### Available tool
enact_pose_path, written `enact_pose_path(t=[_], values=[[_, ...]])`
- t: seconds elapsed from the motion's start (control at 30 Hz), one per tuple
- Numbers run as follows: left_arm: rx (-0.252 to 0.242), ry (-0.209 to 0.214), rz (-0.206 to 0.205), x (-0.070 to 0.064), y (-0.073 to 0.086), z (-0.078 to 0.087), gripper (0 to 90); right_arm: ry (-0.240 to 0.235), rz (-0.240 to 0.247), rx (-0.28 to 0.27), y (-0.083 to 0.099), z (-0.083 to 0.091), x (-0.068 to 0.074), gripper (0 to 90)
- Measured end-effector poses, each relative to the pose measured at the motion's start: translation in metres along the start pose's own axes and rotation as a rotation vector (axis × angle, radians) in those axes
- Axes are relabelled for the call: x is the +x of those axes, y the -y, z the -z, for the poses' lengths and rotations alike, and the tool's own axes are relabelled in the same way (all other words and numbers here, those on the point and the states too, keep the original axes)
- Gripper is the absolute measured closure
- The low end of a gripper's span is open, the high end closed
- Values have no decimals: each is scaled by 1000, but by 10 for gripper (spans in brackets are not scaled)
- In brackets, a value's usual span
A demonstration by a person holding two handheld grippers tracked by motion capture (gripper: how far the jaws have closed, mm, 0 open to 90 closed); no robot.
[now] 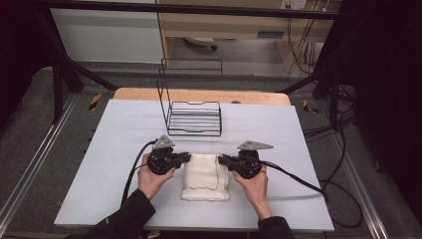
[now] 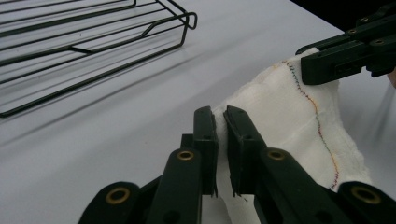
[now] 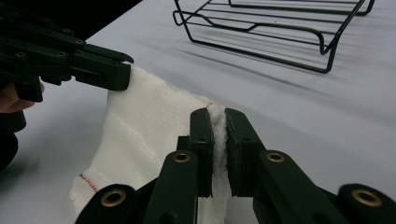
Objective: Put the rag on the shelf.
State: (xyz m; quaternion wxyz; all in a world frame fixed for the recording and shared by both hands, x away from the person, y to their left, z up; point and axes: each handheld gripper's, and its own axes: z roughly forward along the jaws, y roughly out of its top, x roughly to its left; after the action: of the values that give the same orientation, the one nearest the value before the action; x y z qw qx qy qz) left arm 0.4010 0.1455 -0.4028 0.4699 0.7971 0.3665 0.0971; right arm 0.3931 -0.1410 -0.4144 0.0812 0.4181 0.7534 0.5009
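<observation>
A folded white towel (image 1: 205, 177) with a coloured stitched line lies on the white table near the front middle. My left gripper (image 1: 187, 157) pinches the towel's far left corner, jaws closed on the cloth (image 2: 221, 122). My right gripper (image 1: 222, 159) pinches the far right corner, with white cloth squeezed between its jaws (image 3: 216, 122). In the left gripper view the towel (image 2: 289, 112) stretches away to the right gripper (image 2: 322, 65). In the right gripper view the towel (image 3: 149, 116) runs off to the left gripper (image 3: 109, 74). Both far corners are lifted slightly off the table.
A black wire rack (image 1: 194, 117) stands just beyond the towel, its tall back frame upright at its left; it is also in the left gripper view (image 2: 93, 32) and right gripper view (image 3: 271, 28). Cables (image 1: 298, 179) trail from both grippers across the white table (image 1: 278, 134).
</observation>
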Motion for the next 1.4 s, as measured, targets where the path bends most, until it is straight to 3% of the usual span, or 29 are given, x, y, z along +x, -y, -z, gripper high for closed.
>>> enact_pose_path(t=[0.23,0.83,1.4], values=[[-38,3,-19,-6,-5,8,829,-4,9,-44,-4,10,3,824],[-144,-5,-69,-19,-18,30,830,25,103,-156,-19,33,20,825],[-245,-25,-101,-29,-28,49,830,34,157,-241,-30,47,35,825]])
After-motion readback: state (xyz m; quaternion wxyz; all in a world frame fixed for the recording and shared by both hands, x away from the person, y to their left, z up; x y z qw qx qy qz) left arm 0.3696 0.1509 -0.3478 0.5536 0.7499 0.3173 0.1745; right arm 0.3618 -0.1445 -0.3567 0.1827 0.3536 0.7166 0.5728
